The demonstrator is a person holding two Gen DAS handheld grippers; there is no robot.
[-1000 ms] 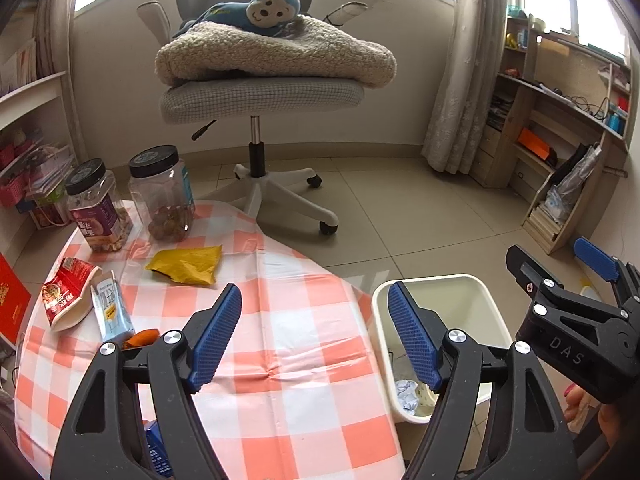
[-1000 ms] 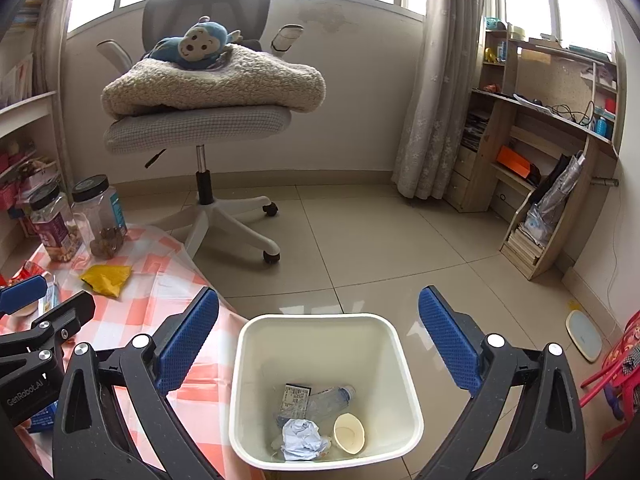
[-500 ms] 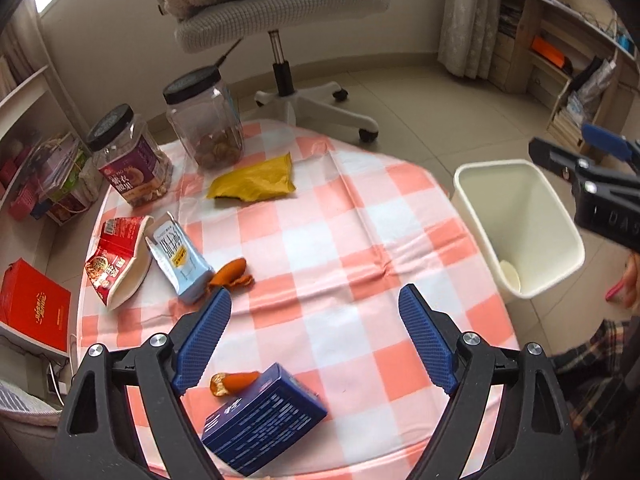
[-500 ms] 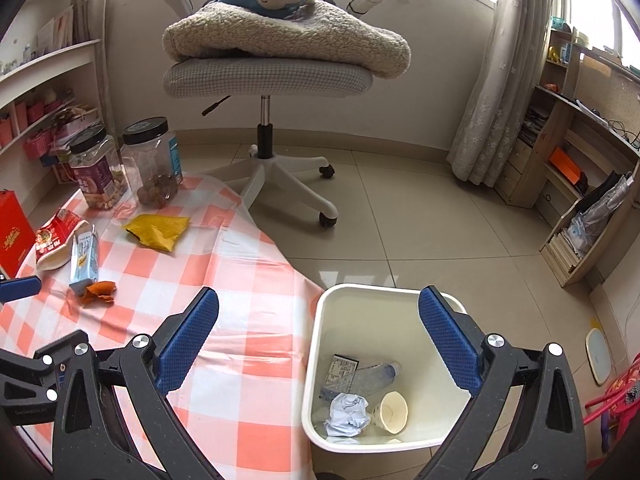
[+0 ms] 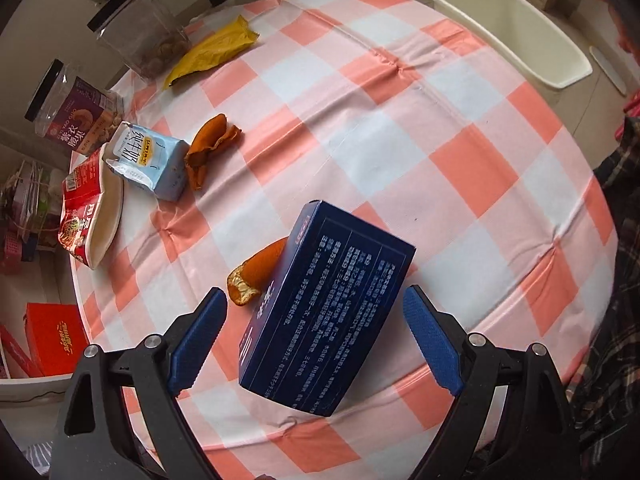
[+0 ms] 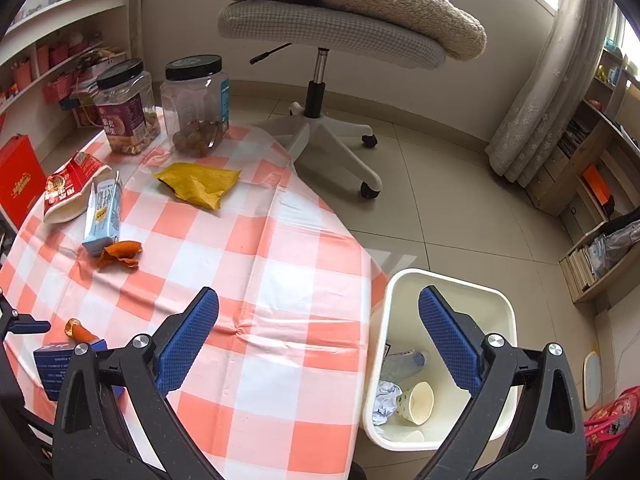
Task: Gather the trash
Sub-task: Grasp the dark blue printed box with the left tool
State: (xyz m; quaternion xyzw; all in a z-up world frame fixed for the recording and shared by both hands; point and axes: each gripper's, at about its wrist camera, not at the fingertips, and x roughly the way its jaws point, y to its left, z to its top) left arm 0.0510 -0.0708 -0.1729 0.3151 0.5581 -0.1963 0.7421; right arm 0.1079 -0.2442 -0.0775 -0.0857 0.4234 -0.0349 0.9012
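Note:
My left gripper [image 5: 316, 340] is open, its jaws on either side of a dark blue box [image 5: 326, 308] lying on the checked tablecloth [image 5: 400, 152], not touching it. An orange peel piece [image 5: 256, 272] leans against the box. Further off lie a milk carton [image 5: 150, 160], another orange peel [image 5: 210, 148], a yellow wrapper [image 5: 212, 52] and a red snack bag [image 5: 86, 208]. My right gripper [image 6: 318, 344] is open and empty above the table edge and the white trash bin [image 6: 444, 292], which holds a paper cup [image 6: 418, 402] and crumpled paper [image 6: 384, 398].
Two black-lidded jars [image 6: 196, 104] stand at the table's far side. An office chair [image 6: 332, 40] with a blanket stands behind. Shelves [image 6: 60, 40] and a red box [image 6: 20, 180] are on the left. A bookcase [image 6: 600, 200] stands on the right.
My left gripper has tilted down and closed in on the blue box, which now lies between its jaws. My right gripper has swung left, away from above the bin towards the table.

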